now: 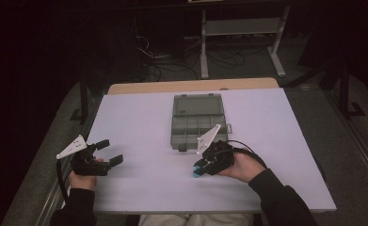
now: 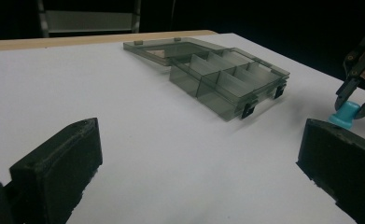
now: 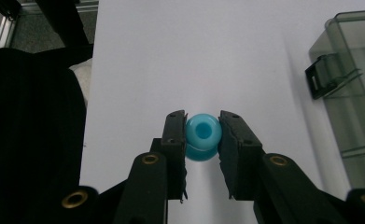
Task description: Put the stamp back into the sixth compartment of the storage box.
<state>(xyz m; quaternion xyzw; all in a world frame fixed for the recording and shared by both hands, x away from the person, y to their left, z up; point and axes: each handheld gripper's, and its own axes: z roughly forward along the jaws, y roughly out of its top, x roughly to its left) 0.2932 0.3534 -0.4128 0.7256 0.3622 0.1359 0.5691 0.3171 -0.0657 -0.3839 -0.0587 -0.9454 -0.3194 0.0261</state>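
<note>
- The step in hand looks like a pick-up: the right tongs [image 3: 202, 135] pinch a small blue spool-shaped piece [image 3: 202, 132] between their 2 jaws, at or just above the white table [image 1: 148, 188].
- In the high view the blue piece [image 1: 198, 174] sits at the tip of the right tongs [image 1: 200, 170], near the person's edge of the table and just in front of the open grey compartment box [image 1: 198, 123].
- The left tongs [image 1: 112, 151] are spread wide with nothing between them, held over the table's left side, well apart from the box.
- From the left gripper view, the blue piece [image 2: 346, 114] hangs in the far tongs, beside the box [image 2: 227, 74].
- Judged next: lift the piece, carry it forward over the latches, and let it go above 1 of the compartments; which one cannot be told.
</note>
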